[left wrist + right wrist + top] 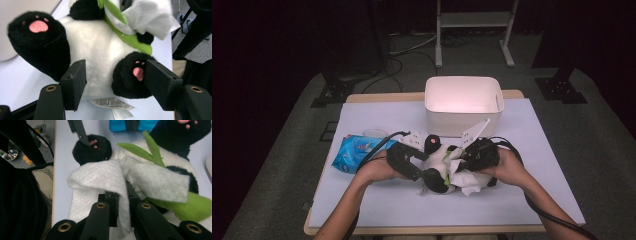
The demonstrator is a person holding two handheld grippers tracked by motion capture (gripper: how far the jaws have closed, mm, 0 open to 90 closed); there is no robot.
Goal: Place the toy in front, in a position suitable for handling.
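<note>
A black-and-white panda plush [435, 161] lies on its back in the middle of the white table, a green felt leaf [130, 40] across its chest. My left gripper [424, 166] comes in from the left. Its jaws close around the plush's lower body and one black foot [130, 77], fur filling the gap between them [117, 82]. From the right, my right gripper [466, 157] is shut on a white wipe [100, 177], which drapes over the panda's chest; the jaws meet on the wipe [122, 202]. The wipe [468, 181] also spreads beneath the plush's right side.
A white plastic bin [462, 120] stands just behind the plush, open side up. A blue wipes pack [354, 150] lies at the left, with a small white lid-like object [374, 132] behind it. The table edge and the person's lap are close by [45, 177].
</note>
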